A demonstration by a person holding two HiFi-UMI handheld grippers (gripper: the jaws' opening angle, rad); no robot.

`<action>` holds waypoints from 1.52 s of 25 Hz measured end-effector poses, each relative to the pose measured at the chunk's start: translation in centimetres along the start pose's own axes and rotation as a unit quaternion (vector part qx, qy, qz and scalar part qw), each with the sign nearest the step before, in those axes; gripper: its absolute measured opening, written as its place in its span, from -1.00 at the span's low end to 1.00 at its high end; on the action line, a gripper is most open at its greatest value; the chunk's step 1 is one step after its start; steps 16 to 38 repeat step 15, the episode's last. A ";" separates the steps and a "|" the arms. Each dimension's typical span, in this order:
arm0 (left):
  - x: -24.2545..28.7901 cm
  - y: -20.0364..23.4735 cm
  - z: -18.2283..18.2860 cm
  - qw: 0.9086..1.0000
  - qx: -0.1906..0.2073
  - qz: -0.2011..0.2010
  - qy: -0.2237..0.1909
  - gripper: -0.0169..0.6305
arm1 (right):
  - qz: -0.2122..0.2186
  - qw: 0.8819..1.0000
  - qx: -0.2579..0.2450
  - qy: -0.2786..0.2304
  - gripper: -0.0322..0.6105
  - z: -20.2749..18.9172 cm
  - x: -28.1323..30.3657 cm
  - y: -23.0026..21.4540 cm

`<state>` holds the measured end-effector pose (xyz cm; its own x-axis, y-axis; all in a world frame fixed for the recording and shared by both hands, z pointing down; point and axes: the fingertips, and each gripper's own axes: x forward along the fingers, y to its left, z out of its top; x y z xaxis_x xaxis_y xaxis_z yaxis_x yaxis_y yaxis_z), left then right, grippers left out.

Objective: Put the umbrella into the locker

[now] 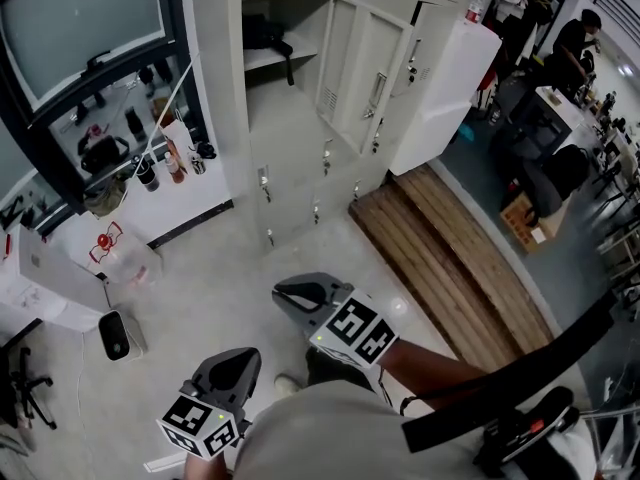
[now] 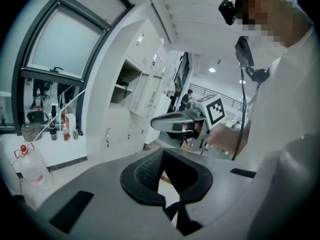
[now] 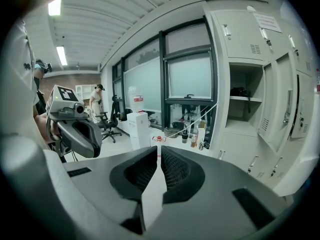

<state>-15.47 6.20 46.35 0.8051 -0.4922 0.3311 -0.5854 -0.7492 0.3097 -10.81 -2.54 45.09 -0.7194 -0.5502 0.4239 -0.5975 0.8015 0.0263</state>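
Jaws of the left gripper (image 2: 163,154) are pressed together with nothing between them, and jaws of the right gripper (image 3: 159,151) are closed to a thin slit, also empty. A black folded bundle with a strap hanging off it, most likely the black folded umbrella (image 1: 262,33), lies on the shelf of the open upper compartment of the pale grey metal locker (image 1: 305,28). It touches the shelf, well apart from both grippers. From the grippers in the head view that compartment sits at about 12 o'clock. The compartment's grey metal door (image 1: 365,73) stands swung open at 3 o'clock of the umbrella. Judgement: the placing looks done, since the umbrella is inside and both grippers are free and low, near the person's body. What may be left is shutting the door, if that is wanted at all. Further out, brown wooden planks (image 1: 450,258) lie on the floor at 2 o'clock of the right gripper. A clear plastic water jug with a red cap (image 1: 125,253) is at 10 o'clock of the left gripper, and bottles stand on the white window sill (image 1: 215,183) at 11 o'clock.
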 end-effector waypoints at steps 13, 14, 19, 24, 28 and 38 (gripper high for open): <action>0.8 2.2 0.9 1.000 -0.001 0.007 0.001 -0.92 | 0.001 1.000 -0.001 0.000 -0.81 0.9 1.7 -2.4; 1.1 2.5 1.2 1.000 -0.002 0.007 0.001 -0.92 | 0.001 1.000 -0.002 0.000 -0.81 1.0 1.9 -2.9; 1.4 2.7 1.4 1.000 -0.003 0.008 0.001 -0.92 | 0.001 1.000 -0.002 0.000 -0.81 1.1 2.0 -3.4; 1.4 2.7 1.4 1.000 -0.003 0.008 0.001 -0.92 | 0.001 1.000 -0.002 0.000 -0.81 1.1 2.0 -3.4; 1.4 2.7 1.4 1.000 -0.003 0.008 0.001 -0.92 | 0.001 1.000 -0.002 0.000 -0.81 1.1 2.0 -3.4; 1.4 2.7 1.4 1.000 -0.003 0.008 0.001 -0.92 | 0.001 1.000 -0.002 0.000 -0.81 1.1 2.0 -3.4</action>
